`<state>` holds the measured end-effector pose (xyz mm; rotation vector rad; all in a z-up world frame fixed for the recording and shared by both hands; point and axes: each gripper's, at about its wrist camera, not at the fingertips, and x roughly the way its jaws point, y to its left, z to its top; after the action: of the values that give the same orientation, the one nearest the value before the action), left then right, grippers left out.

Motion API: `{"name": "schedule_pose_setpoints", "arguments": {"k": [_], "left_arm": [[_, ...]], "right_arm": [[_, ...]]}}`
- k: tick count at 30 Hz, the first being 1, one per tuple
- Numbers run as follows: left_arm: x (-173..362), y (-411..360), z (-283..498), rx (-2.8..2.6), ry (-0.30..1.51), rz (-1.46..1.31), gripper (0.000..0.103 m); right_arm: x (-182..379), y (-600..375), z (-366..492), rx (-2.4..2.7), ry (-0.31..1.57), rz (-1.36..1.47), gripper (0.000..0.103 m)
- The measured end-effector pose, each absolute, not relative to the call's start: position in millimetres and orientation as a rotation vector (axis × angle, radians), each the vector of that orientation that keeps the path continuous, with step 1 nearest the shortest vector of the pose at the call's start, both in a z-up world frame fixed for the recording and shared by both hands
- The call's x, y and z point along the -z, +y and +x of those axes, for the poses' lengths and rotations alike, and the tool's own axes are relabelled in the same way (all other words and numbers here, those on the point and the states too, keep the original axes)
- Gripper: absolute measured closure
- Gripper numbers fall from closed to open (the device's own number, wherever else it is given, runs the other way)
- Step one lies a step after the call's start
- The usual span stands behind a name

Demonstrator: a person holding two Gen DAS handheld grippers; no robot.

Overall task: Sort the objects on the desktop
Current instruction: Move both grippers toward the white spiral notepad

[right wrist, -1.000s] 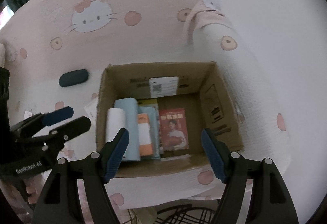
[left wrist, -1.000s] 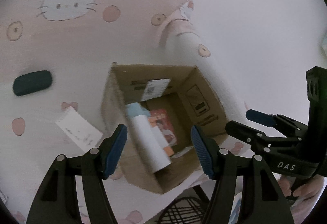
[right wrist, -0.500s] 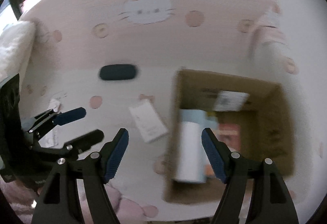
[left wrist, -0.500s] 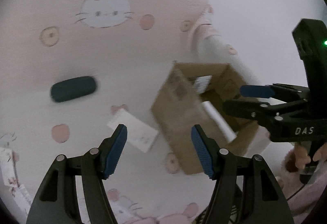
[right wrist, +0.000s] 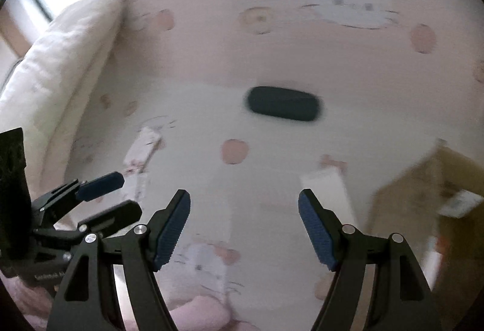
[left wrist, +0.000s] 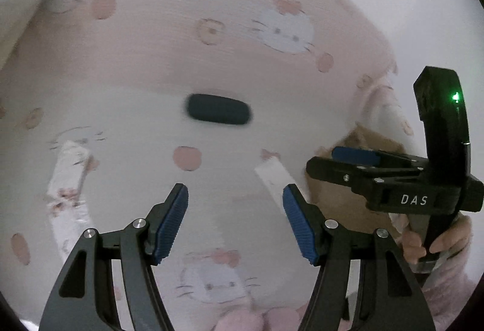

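Dark oval case [left wrist: 218,112] lies flat on the tabletop [left wrist: 169,65], which carries a pink cartoon-cat print cloth. In the left wrist view the case sits at 12 o'clock from the left gripper [left wrist: 235,222], well apart from it. In the right wrist view the same case [right wrist: 283,103] lies at about 1 o'clock from the right gripper [right wrist: 244,229], also well apart.

White card [left wrist: 273,180] lies flat just beyond the left gripper's right finger, at 5 o'clock from the case. Small patterned white packet [left wrist: 71,163] lies at 8 o'clock from the case, near the left edge.

Cardboard box [right wrist: 429,198] stands at 4 o'clock from the case, open top; contents blurred. White card [right wrist: 328,189] lies between box and the right gripper.

Left gripper: fingers spread wide, nothing between them. Right gripper: fingers spread wide, nothing held. Both hover above the cloth.

White pillow [right wrist: 57,65] rests at 9 o'clock. Frames motion-blurred; print on card and packet unreadable.
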<state>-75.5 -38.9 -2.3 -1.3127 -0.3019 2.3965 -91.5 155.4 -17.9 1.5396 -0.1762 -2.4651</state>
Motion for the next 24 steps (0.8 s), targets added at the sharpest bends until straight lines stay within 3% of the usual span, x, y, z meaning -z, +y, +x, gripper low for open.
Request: {"name": "schedule_pose_setpoints", "arguments": {"k": [10, 24], "left_arm": [[25, -104, -72, -2.419, -0.339, -1.253, 0.034], [132, -11, -161, -2.136, -0.497, -1.383, 0.034]], "right_arm": [[38, 145, -107, 2.533, -0.221, 1.592, 0.03], [119, 220, -119, 2.655, -0.364, 1.652, 0.028]]}}
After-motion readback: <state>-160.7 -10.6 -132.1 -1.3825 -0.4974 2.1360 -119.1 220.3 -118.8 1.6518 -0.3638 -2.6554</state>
